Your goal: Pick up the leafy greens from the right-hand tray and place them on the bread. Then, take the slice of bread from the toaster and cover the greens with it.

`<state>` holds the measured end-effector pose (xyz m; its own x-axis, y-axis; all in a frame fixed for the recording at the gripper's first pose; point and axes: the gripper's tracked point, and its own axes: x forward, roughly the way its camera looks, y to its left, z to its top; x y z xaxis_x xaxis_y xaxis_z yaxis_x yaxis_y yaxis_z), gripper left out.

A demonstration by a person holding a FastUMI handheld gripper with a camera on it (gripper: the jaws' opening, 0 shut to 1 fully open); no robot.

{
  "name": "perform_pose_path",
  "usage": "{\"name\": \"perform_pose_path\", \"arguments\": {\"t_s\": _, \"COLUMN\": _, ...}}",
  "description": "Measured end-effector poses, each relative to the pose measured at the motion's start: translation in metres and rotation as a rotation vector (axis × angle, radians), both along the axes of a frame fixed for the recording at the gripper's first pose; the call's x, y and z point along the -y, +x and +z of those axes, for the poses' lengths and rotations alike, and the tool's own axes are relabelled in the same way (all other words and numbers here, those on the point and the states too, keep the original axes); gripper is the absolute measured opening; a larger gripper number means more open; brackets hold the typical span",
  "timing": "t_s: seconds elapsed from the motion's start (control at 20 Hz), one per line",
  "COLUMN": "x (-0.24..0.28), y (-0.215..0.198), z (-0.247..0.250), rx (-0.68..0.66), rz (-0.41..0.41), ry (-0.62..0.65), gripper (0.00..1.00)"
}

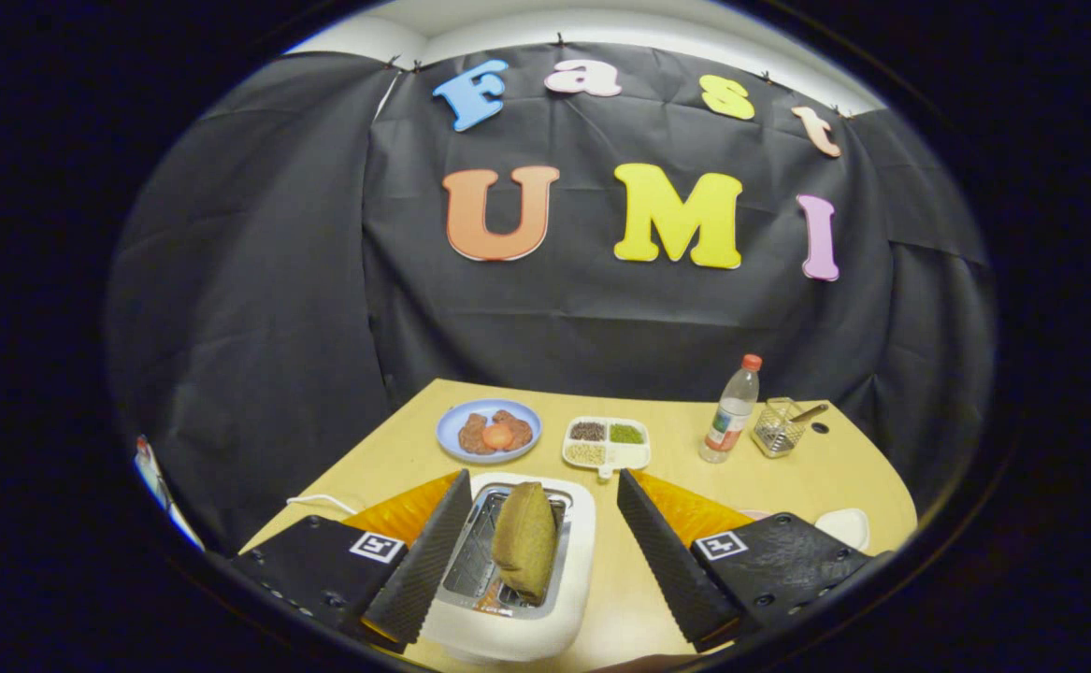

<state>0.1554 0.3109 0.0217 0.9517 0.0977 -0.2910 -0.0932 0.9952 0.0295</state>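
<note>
A brown slice of bread [524, 538] stands upright in the slot of a white toaster [517, 561] on the wooden table [788, 472]. My gripper [545, 486] is open, its two fingers spread wide on either side of the toaster. The bread stands between the fingers, untouched by either one. The left finger [428, 556] lies along the toaster's left edge; the right finger [667, 556] is apart from the toaster's right side.
Beyond the toaster are a blue plate [488, 431] with reddish food, a white divided tray [607, 442] of grains, a clear bottle [730, 410] with a red cap and a wire basket [777, 428]. A white dish [844, 525] lies at the right, beside the right finger.
</note>
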Motion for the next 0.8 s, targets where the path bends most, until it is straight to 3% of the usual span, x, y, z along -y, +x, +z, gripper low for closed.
{"name": "perform_pose_path", "arguments": {"t_s": 0.25, "x": -0.016, "y": 0.019, "z": -0.015, "rx": -0.056, "rz": 0.023, "ry": 0.008, "gripper": 0.93}}
{"name": "perform_pose_path", "arguments": {"t_s": 0.4, "x": -0.012, "y": 0.025, "z": -0.029, "rx": -0.105, "rz": 0.003, "ry": 0.013, "gripper": 0.60}}
{"name": "perform_pose_path", "arguments": {"t_s": 0.8, "x": -0.016, "y": 0.031, "z": -0.059, "rx": -0.221, "rz": -0.001, "ry": -0.016, "gripper": 0.61}}
